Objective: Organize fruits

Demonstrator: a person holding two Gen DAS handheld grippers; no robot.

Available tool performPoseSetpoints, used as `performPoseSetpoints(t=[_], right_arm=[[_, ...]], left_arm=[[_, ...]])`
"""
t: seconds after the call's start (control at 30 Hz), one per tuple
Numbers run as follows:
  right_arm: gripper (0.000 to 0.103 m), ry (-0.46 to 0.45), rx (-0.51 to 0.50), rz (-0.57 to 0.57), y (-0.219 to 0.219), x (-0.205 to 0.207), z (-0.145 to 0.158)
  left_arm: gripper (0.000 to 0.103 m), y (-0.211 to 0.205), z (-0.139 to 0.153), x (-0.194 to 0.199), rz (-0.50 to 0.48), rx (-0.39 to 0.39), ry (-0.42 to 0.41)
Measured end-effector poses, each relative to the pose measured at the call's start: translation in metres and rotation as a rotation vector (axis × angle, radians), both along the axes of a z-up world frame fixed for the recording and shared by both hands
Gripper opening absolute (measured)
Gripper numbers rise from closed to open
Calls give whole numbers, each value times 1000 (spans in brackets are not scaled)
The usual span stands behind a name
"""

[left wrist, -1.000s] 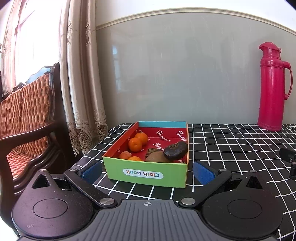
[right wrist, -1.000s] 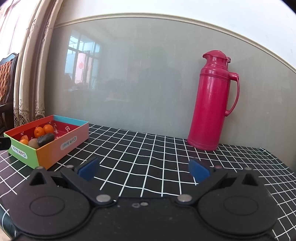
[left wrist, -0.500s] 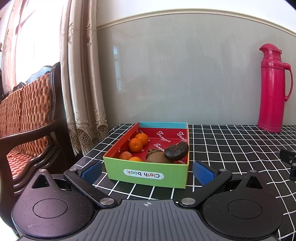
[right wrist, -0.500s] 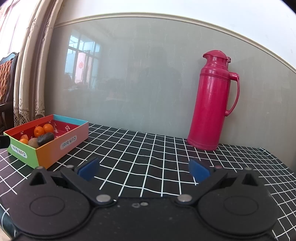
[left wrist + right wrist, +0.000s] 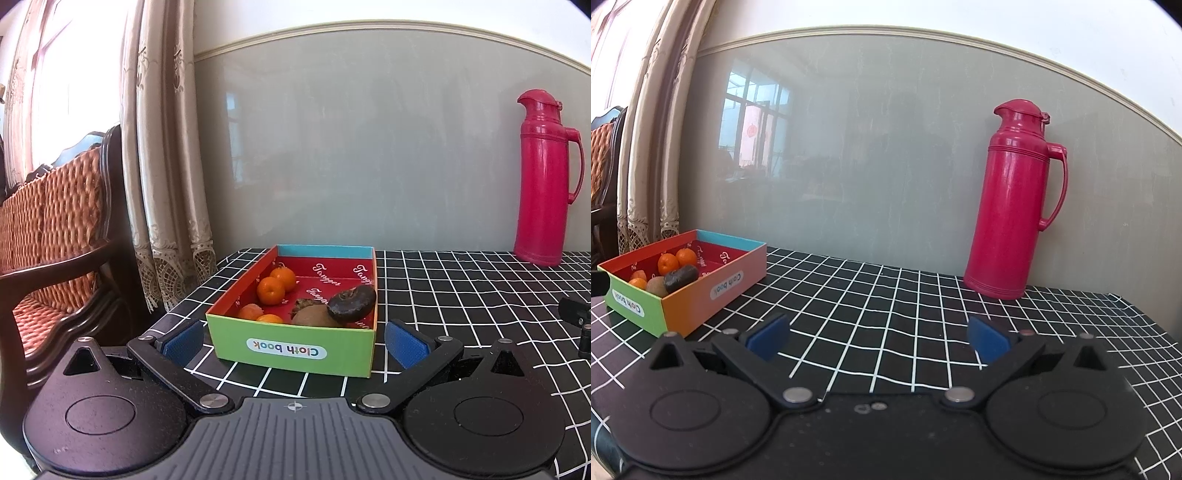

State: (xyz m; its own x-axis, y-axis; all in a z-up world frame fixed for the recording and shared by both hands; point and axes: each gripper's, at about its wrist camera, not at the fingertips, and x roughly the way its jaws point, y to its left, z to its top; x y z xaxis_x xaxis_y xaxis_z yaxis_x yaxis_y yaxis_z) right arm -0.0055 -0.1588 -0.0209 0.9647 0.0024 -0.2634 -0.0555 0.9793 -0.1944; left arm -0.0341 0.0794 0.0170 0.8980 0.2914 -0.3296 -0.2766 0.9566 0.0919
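Four small oranges (image 5: 271, 290) sit along the left side of the open cardboard box (image 5: 295, 345), with a brown kiwi (image 5: 314, 316) and a dark, wrinkled fruit (image 5: 351, 303) resting against it on the right; the box, marked "Cloth book" on its green front wall, stands near the left end of the black-and-white checked tablecloth (image 5: 894, 306). Your left gripper (image 5: 294, 339) hangs just in front of that green wall, its blue-padded jaws spread wider than the box and holding nothing. Your right gripper (image 5: 877, 338) hovers over bare cloth well to the right of the box, jaws likewise spread and empty. At the far right of the table, a pink thermos flask (image 5: 1015, 199) stands upright against the grey wall panel. Beyond the table's left edge hang lace-trimmed curtains (image 5: 166, 166), and beside them is a wooden chair with a woven orange cushion (image 5: 48, 206).
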Motion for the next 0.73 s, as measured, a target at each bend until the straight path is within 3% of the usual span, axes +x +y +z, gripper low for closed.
performPoseSetpoints(t=[0.47,0.73], right_arm=[[103,-5,14,7,-1,-1,0],[103,-37,74,56,-2,-9,6]], left_arm=[[103,-3,2,-2,-41,2,-29],[103,-8,2,-4,-39,28,-47]])
